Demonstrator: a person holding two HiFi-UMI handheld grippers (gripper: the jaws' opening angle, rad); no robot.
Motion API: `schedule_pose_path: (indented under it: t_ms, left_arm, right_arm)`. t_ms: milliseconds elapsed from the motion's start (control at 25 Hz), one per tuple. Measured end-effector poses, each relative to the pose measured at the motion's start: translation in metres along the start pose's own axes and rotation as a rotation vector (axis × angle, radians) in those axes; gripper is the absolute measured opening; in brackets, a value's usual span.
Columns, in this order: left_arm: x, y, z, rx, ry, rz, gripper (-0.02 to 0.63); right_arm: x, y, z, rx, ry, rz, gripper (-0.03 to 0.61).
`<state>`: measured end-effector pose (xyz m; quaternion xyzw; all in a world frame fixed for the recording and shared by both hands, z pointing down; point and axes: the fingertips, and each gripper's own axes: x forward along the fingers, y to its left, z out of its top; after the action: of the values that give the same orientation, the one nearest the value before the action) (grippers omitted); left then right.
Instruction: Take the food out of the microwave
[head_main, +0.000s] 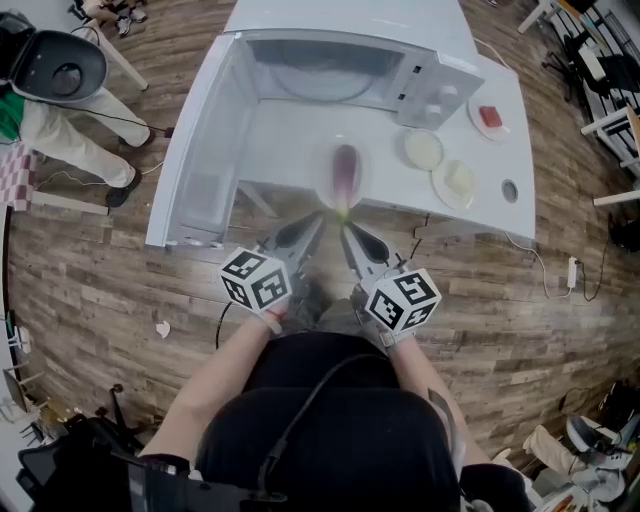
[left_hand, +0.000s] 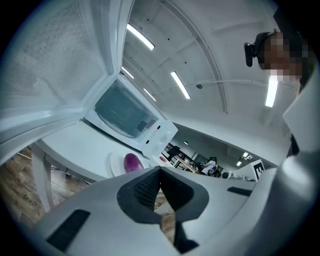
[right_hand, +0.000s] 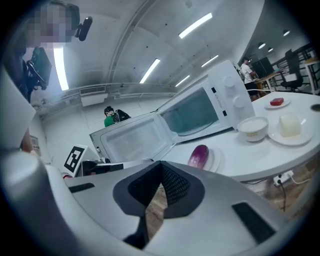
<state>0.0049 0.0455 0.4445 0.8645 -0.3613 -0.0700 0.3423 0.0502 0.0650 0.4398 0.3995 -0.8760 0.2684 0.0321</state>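
A purple eggplant lies on a white plate on the white table, in front of the microwave. The microwave's door hangs open to the left. Both grippers are off the table's near edge, pointing at the plate. My left gripper is shut with nothing in it, and so is my right gripper. From the left gripper view the eggplant shows just above the closed jaws. In the right gripper view the eggplant lies beyond the closed tips.
Right of the microwave stand a white bowl, a plate with a pale block and a plate with red food. A person stands at the far left. Cables run over the wooden floor.
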Motion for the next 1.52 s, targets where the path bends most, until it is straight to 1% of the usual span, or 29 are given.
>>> schedule_pose_path:
  t_ms: [280, 520, 680, 880, 1160, 1520]
  left_arm:
    - [-0.008, -0.019, -0.005, 0.061, -0.039, 0.054, 0.011]
    - [-0.021, -0.048, -0.01, 0.166, -0.09, 0.11, 0.011]
    - [-0.029, -0.065, -0.021, 0.199, -0.102, 0.139, 0.011]
    - [-0.038, -0.082, -0.029, 0.196, -0.123, 0.15, 0.011]
    - [-0.052, -0.097, -0.043, 0.192, -0.121, 0.165, 0.011]
    - [-0.06, -0.112, -0.051, 0.223, -0.112, 0.163, 0.011]
  right_arm:
    - [-0.017, 0.008, 0.004, -0.069, 0.017, 0.038, 0.02]
    - [-0.049, 0.015, 0.012, -0.136, -0.008, 0.063, 0.02]
    - [-0.068, 0.023, 0.012, -0.164, -0.007, 0.075, 0.02]
    - [-0.087, 0.031, 0.006, -0.177, -0.003, 0.105, 0.02]
    - [-0.103, 0.043, -0.002, -0.179, 0.0, 0.129, 0.02]
    - [-0.116, 0.056, -0.008, -0.196, -0.003, 0.163, 0.02]
